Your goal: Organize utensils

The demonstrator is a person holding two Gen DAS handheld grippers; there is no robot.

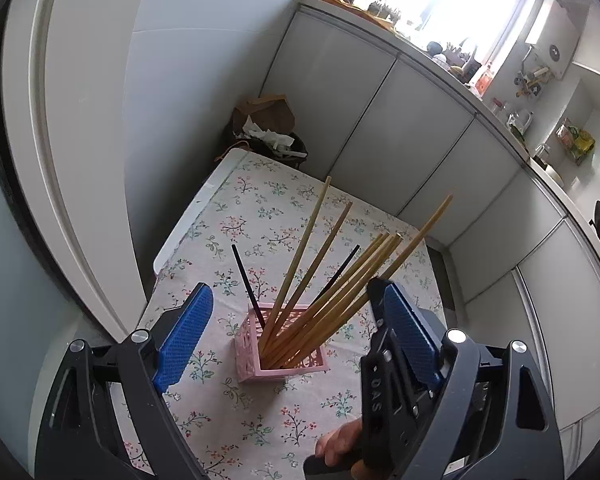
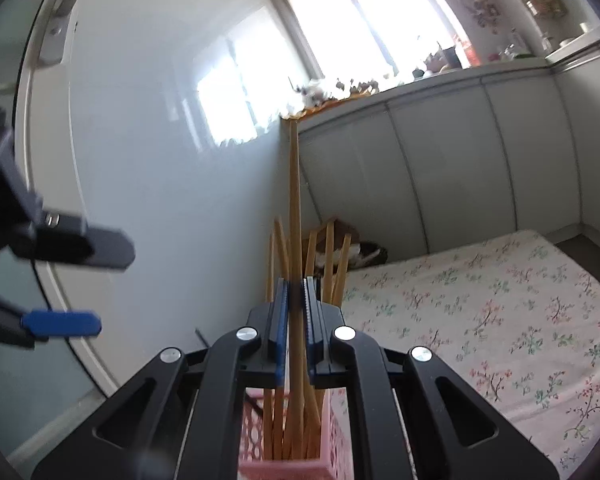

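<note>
The wooden chopstick (image 2: 296, 240) I hold stands upright between my right gripper (image 2: 297, 300) fingers, which are clenched on it, its lower end inside the pink basket (image 1: 256, 344) with the other chopsticks (image 1: 340, 276). The basket stands on the flowered table (image 1: 260, 420). My left gripper (image 1: 296, 332) hovers above it, fingers released and empty, the basket between them.

One short word of readable lettering.
The raised letters "DAS" run down the black body of the right hand-held gripper (image 1: 374, 292), seen from the left wrist.
</note>
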